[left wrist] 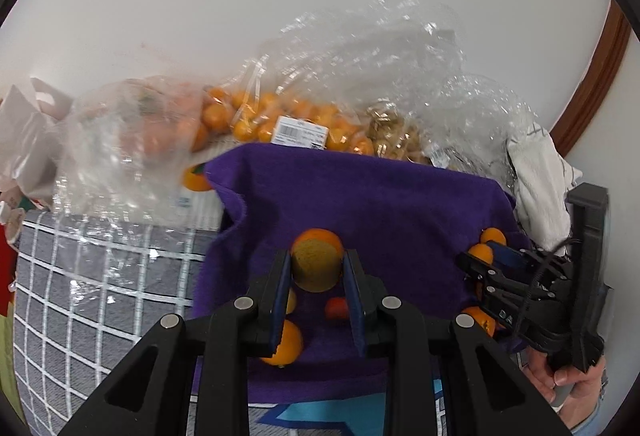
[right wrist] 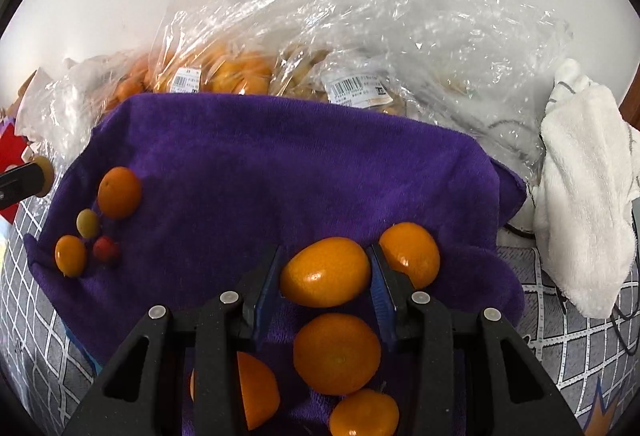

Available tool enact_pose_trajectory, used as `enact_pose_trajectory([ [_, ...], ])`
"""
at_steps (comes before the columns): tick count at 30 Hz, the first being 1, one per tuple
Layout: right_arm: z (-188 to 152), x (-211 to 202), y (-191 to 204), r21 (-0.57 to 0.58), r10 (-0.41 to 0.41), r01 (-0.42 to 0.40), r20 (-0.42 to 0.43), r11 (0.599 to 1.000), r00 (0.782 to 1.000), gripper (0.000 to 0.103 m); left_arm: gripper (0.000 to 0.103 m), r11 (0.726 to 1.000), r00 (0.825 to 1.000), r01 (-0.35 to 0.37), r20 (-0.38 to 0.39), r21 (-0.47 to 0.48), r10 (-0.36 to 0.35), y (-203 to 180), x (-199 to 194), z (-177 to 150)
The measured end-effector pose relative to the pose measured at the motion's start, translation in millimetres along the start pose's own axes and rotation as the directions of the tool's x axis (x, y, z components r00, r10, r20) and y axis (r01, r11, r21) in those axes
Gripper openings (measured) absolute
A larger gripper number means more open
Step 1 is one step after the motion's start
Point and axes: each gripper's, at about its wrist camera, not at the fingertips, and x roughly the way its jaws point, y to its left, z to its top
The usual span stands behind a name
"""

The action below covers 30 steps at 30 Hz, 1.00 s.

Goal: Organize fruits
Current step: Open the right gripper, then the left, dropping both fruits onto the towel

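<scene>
A purple cloth [left wrist: 380, 204] [right wrist: 280, 164] lies on a grey checked surface. My left gripper [left wrist: 317, 254] is shut on a small tan round fruit [left wrist: 316, 272], held over an orange [left wrist: 320, 236], a red fruit [left wrist: 336, 308] and two others. My right gripper [right wrist: 324, 250] stands low at the cloth's right side. A mandarin [right wrist: 324, 272] lies on the cloth between its pads, which sit at its sides without squeezing. Other mandarins [right wrist: 336, 352] [right wrist: 412, 252] lie around it. In the left wrist view the right gripper [left wrist: 478, 254] shows at the right, held by a hand [left wrist: 572, 376].
Clear plastic bags [left wrist: 260, 116] [right wrist: 224, 72] of orange fruit are piled against the wall behind the cloth. A white towel [right wrist: 588, 176] lies at the right. A small group of fruit [right wrist: 120, 192] sits on the cloth's left side. Bare purple cloth spans the middle.
</scene>
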Motion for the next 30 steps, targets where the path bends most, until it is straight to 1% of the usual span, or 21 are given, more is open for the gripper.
enact_pose_trajectory([
  [1, -0.6, -4.5, -0.3, -0.003, 0.000, 0.000, 0.012, 1.000, 1.000, 0.052, 0.025, 1.000, 1.000, 0.002, -0.006, 0.003, -0.002, -3.7, 4.3, 0.2],
  [2, 0.2, -8.7, -1.3, 0.003, -0.006, 0.006, 0.029, 1.000, 1.000, 0.061, 0.025, 1.000, 1.000, 0.004, -0.012, 0.005, -0.003, -6.4, 7.6, 0.4],
  [3, -0.2, -15.6, -3.7, 0.013, -0.013, 0.012, 0.053, 1.000, 0.999, 0.064, 0.025, 1.000, 1.000, 0.004, -0.019, 0.008, -0.004, -9.6, 11.6, 0.3],
  [8, -1.2, -46.0, -19.5, 0.046, -0.031, 0.026, 0.129, 0.999, 0.991, 0.064, 0.025, 0.999, 0.999, 0.009, -0.052, 0.033, -0.008, -27.9, 30.0, -2.3],
  [13, -2.9, -60.4, -38.0, 0.069, -0.059, 0.049, 0.156, 0.996, 0.986, 0.064, 0.025, 0.999, 0.997, 0.026, -0.078, 0.042, -0.023, -40.3, 44.4, -4.0],
  [19, -2.5, -56.8, -54.1, 0.105, -0.071, 0.055, 0.147, 0.993, 0.987, 0.064, 0.025, 0.997, 0.995, 0.019, -0.101, 0.072, -0.012, -52.4, 57.8, -9.4],
  [24, -3.8, -56.6, -53.2, 0.094, -0.075, 0.061, 0.150, 0.994, 0.986, 0.064, 0.025, 0.998, 0.992, 0.010, -0.124, 0.069, -0.001, -52.7, 67.2, -11.9],
  [27, -5.2, -56.4, -50.0, 0.080, -0.094, 0.083, 0.151, 0.993, 0.984, 0.063, 0.025, 0.997, 0.991, 0.006, -0.134, 0.071, 0.004, -52.7, 70.6, -13.2],
  [30, -6.9, -56.7, -46.5, 0.073, -0.091, 0.081, 0.146, 0.994, 0.985, 0.063, 0.025, 0.997, 0.991, 0.001, -0.137, 0.077, 0.010, -53.1, 70.6, -13.2],
])
